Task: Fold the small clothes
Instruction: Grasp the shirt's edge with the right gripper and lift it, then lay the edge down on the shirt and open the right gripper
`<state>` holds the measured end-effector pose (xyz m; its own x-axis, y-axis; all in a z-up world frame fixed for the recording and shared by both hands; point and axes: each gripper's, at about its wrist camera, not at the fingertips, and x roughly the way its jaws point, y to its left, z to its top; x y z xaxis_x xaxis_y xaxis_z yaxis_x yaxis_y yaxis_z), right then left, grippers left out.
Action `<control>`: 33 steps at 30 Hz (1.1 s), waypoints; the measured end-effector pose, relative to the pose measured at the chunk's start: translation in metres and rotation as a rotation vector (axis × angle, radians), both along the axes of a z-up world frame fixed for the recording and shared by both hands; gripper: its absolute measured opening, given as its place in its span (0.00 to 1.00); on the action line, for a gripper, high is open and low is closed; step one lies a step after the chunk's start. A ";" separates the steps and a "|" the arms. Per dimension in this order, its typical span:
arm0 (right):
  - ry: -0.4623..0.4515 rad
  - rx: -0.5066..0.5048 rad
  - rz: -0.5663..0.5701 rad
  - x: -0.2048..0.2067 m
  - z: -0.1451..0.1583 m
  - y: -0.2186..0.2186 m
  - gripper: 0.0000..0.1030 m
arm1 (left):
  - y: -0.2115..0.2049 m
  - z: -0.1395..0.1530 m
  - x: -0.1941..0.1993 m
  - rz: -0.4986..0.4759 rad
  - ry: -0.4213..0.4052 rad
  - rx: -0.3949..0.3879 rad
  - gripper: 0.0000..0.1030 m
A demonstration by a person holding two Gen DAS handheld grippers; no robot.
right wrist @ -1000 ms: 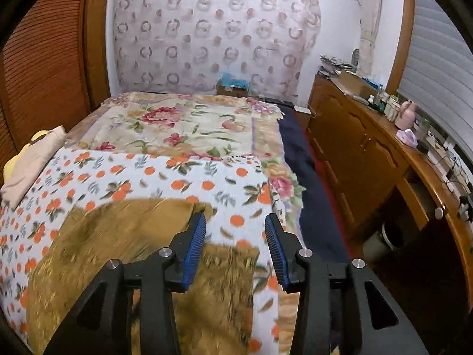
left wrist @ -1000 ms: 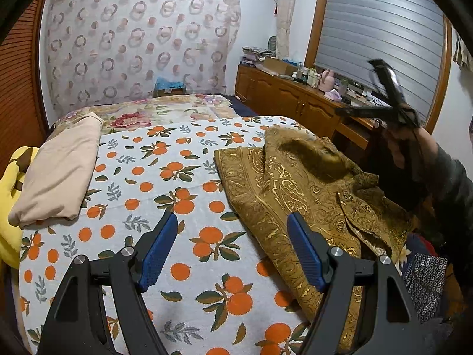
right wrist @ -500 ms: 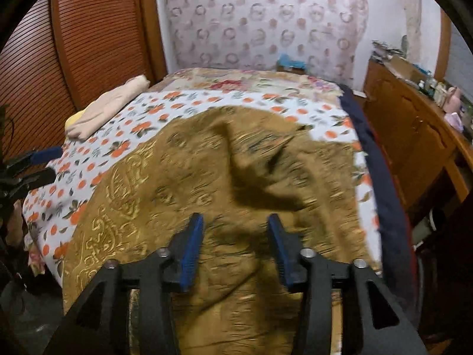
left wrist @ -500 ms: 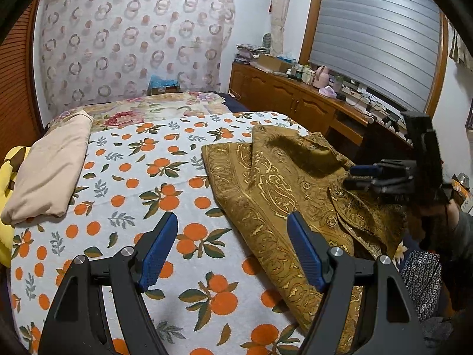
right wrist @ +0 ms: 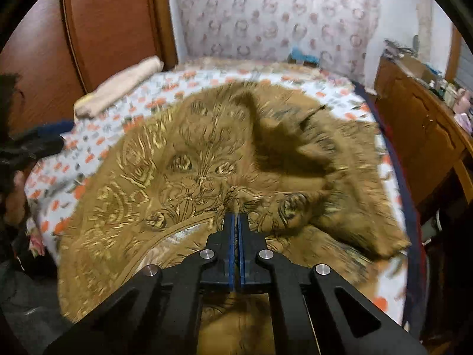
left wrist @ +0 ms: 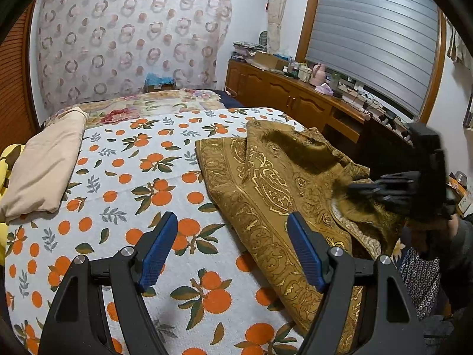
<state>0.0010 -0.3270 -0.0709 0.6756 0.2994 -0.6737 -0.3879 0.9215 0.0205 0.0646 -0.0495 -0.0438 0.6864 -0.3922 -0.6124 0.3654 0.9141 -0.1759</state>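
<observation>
Right wrist view: the right gripper [right wrist: 236, 222] is pinching shut on the brown patterned cloth [right wrist: 207, 162] lying rumpled on the bed [left wrist: 133, 177]. The left gripper [left wrist: 232, 248] is waiting open beside it, likely needing another edge next.

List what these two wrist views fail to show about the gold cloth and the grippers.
- Right wrist view: motion blur hides whether the shut right gripper pinches the gold cloth.
- Left wrist view: the open left gripper covers the cloth's near edge.
- Left wrist view: the cloth's right side is cut off behind the right gripper.
</observation>
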 end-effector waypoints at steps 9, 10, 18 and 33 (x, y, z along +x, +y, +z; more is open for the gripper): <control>-0.045 -0.006 -0.112 -0.073 0.040 -0.063 0.01 | -0.003 0.000 0.001 -0.011 0.001 0.002 0.75; -0.031 -0.018 -0.113 -0.077 0.039 -0.066 0.01 | -0.004 0.001 0.001 -0.014 0.000 0.004 0.75; 0.039 -0.098 -0.159 -0.077 0.032 -0.079 0.24 | -0.009 0.002 0.003 -0.020 0.001 0.010 0.75; -0.066 0.054 -0.150 0.075 0.019 -0.044 0.36 | -0.008 0.002 0.010 0.054 -0.072 0.026 0.75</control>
<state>0.0761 -0.3706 -0.0515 0.7578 0.2263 -0.6120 -0.2482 0.9674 0.0504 0.0741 -0.0574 -0.0419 0.7488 -0.3379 -0.5701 0.3263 0.9367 -0.1265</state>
